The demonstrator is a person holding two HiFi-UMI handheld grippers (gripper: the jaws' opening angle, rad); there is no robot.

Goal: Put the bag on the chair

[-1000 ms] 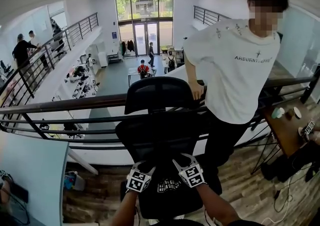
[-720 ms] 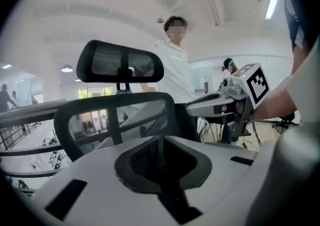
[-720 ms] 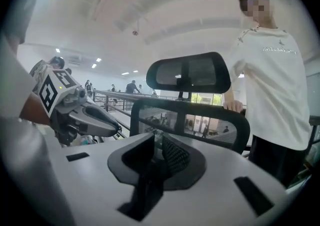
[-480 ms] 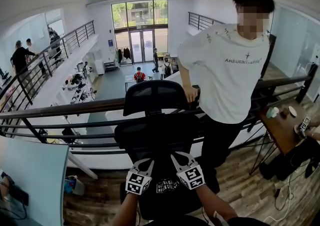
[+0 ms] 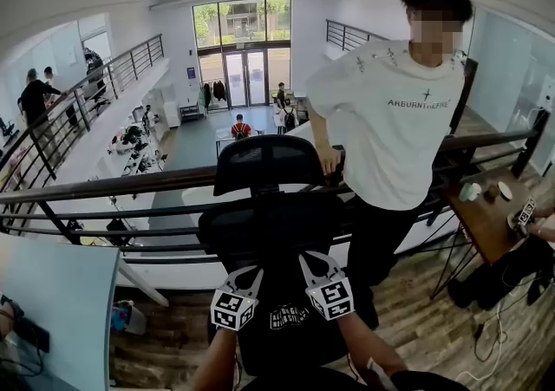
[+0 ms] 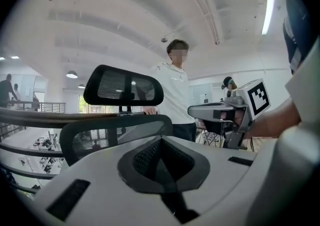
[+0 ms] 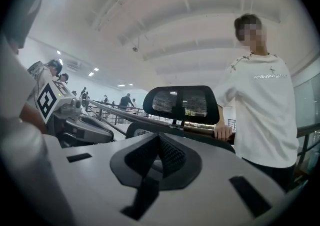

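Left tongs (image 6: 162, 156): fully closed. The two dark pads meet in one line, and its own view shows nothing between them.
Right tongs (image 7: 159, 152): closed as well, pads pressed together. The jaws have just been closing, and its own view shows nothing between them.
Both tongs together: side by side in the head view, near each other but apart, both pointing toward the back of the chair.
Bag (image 5: 290, 318): black with a white print, low in the head view, between the two tongs and in front of the chair back.
Grip on the bag: cannot tell. The black bag merges with the black chair, and no view shows fabric or a strap in the pads.
Chair (image 5: 277, 233): black mesh office chair with a headrest (image 5: 269, 164), its back toward the railing.
Bag and seat: cannot tell whether the bag rests on the seat or hangs above it.
Railing (image 5: 104, 185): dark rail just behind the chair.
Standing person (image 5: 399, 120): in a white T-shirt, behind the chair at the right, one hand (image 5: 330, 158) on the rail just beside the headrest.
Desk (image 5: 486, 229): wooden, at the right edge, well apart from the chair, carrying cups (image 5: 469, 192).
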